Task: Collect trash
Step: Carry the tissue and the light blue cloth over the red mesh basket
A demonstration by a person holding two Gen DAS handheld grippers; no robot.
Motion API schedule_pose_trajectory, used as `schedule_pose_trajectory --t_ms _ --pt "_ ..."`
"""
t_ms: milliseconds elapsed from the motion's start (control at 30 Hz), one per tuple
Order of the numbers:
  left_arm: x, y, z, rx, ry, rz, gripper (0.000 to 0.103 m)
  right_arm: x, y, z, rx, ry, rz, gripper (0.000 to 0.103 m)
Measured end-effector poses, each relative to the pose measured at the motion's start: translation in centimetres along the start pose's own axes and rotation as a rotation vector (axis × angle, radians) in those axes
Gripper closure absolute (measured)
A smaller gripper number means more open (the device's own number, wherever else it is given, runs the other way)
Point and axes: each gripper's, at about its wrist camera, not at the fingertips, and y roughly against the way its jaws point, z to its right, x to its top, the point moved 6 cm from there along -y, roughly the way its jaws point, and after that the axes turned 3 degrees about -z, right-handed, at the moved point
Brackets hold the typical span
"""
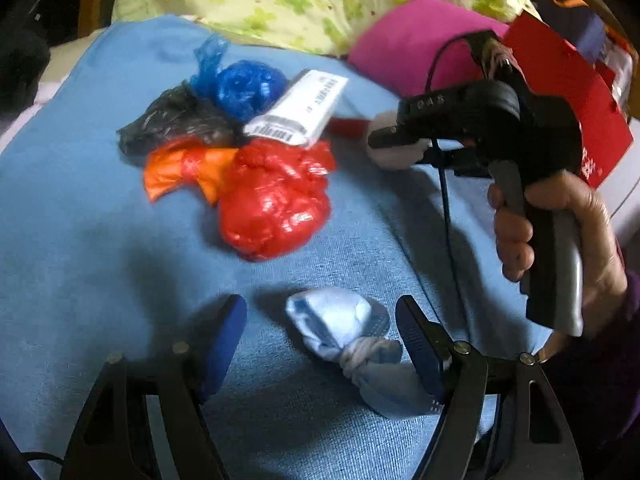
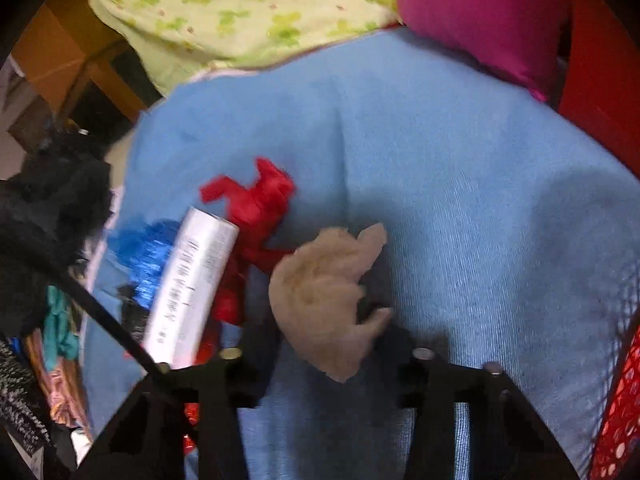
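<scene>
My left gripper (image 1: 320,336) gapes wide around a knotted pale-blue bag (image 1: 352,344) on the blue cloth (image 1: 100,240), knot pointing toward me. My right gripper (image 2: 332,320) pinches a crumpled tissue (image 2: 324,292) (white tube (image 2: 192,284) lies lengthwise alongside).

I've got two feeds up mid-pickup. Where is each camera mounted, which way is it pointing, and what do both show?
Left wrist: rides the left gripper, looking forward over the blue blanket at a knotted pale cloth bundle between its open fingers; the right gripper and right hand show.
Right wrist: rides the right gripper, facing a beige wad; own fingers blurred.
Shared: the white tube, blue bag, and blanket.
</scene>
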Motion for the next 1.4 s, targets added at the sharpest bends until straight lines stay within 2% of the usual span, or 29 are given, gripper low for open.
schedule_pose_trajectory --t_ms 67,133,267,333,633,700,800,900,1133,1400 --pt "-0.1 -0.1 0.5 -0.005 -0.023 -0.001 0.031 0.1 0.9 -0.3 0.012 0.017 0.028 0.073" --pt "-0.3 -0.3 0.8 0.01 -0.053 -0.005 0.05 0.0 2.0 -0.6 0.017 0.038 0.06 0.073" --pt "-0.5 -0.1 1.0 0.014 -0.079 0.007 0.064 -0.1 4.6 -1.4 0.069 0.073 0.121 0.073" --pt "-0.5 0.6 0.9 0.044 -0.099 0.03 0.07 -0.4 6.3 -2.1 0.103 0.103 0.156 0.073" --pt "0.2 5.0 -0.1 0.192 -0.138 0.146 0.072 -2.8 14.3 -4.4 0.197 0.218 0.34 0.073" --pt "1.4 6.2 0.6 0.203 -0.131 0.166 0.072 -3.5 16.0 -4.6 0.217 0.23 0.375 0.073" --pt "3.3 8.2 2.9 0.282 -0.203 0.216 0.072 -4.5 19.2 -4.0 0.242 0.25 0.446 0.073" --pt "5.5 9.8 5.2 0.327 -0.233 0.258 0.072 -5.2 21.8 -2.8 0.267 0.245 0.507 0.073" --pt "8.3 12.7 9.7 0.465 -0.268 0.341 0.072 -6.1 26.2 1.0 0.222 0.208 0.618 0.073" --pt "9.6 13.8 14.1 0.486 -0.332 0.397 0.072 -8.0 30.3 6.4 0.214 0.107 0.716 0.073"
